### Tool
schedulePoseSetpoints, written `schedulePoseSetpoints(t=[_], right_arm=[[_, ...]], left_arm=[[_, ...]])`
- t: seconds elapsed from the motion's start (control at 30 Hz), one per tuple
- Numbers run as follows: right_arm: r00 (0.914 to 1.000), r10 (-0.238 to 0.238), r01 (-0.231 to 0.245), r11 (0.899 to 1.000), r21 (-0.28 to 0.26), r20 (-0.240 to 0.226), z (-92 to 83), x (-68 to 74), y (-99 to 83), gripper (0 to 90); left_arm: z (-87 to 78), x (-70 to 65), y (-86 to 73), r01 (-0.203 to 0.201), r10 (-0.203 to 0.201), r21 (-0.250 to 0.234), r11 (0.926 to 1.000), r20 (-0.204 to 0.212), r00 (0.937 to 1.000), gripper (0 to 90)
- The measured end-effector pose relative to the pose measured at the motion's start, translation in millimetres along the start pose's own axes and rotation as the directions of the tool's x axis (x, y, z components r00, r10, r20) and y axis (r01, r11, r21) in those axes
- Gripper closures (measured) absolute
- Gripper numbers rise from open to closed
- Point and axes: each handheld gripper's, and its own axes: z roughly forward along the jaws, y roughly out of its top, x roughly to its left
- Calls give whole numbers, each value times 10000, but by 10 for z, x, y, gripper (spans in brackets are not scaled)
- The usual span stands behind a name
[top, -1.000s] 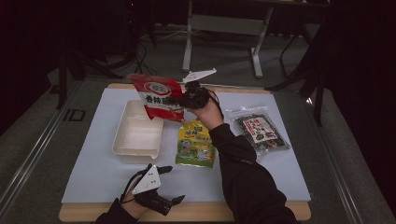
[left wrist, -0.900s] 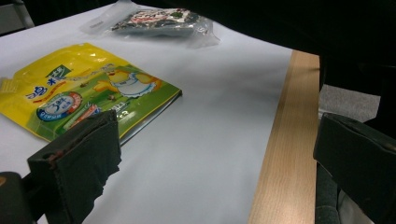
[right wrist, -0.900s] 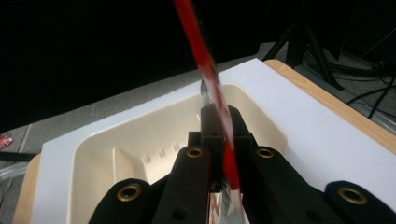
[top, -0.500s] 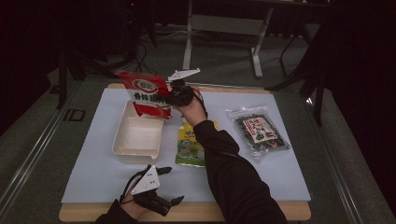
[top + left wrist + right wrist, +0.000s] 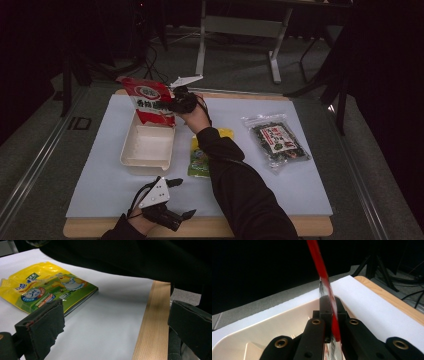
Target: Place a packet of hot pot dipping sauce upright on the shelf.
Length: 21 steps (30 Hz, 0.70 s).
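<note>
Red snack bag [image 5: 150, 101] clenched in right claw [image 5: 172, 104] above white tray [image 5: 146, 146], lower edge hidden, left claw [image 5: 184, 198] released

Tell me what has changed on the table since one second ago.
The right hand-held gripper, still shut on the red bag, carried it left and lower, over the white tray. The left hand-held gripper, the yellow bag and the dark bag stayed put.

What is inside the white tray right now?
The white tray looks bare inside. The red snack bag, pinched in the right gripper, hangs over its far end and hides that corner, so anything there cannot be seen.
</note>
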Motion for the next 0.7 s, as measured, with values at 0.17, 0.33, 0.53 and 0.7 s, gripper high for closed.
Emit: schedulePoseSetpoints(t=[0.17, 0.33, 0.53, 0.7], right_arm=[[9998, 192, -192, 9998, 80, 63, 89, -51, -88, 900], [9988, 478, -478, 9988, 108, 57, 150, -64, -173, 900], [9982, 581, -582, 9983, 63, 137, 150, -67, -194, 900], [9979, 628, -629, 9980, 59, 138, 157, -52, -210, 900]], left_arm=[[-1, -2, -1, -32, 32, -4, 10000, 29, 10000, 19], [10, -8, -3, -55, 54, 39, 10000, 75, 10000, 19], [14, -10, -4, -61, 60, 56, 10000, 99, 9999, 19], [13, -4, -5, -47, 46, 49, 10000, 90, 9999, 19]])
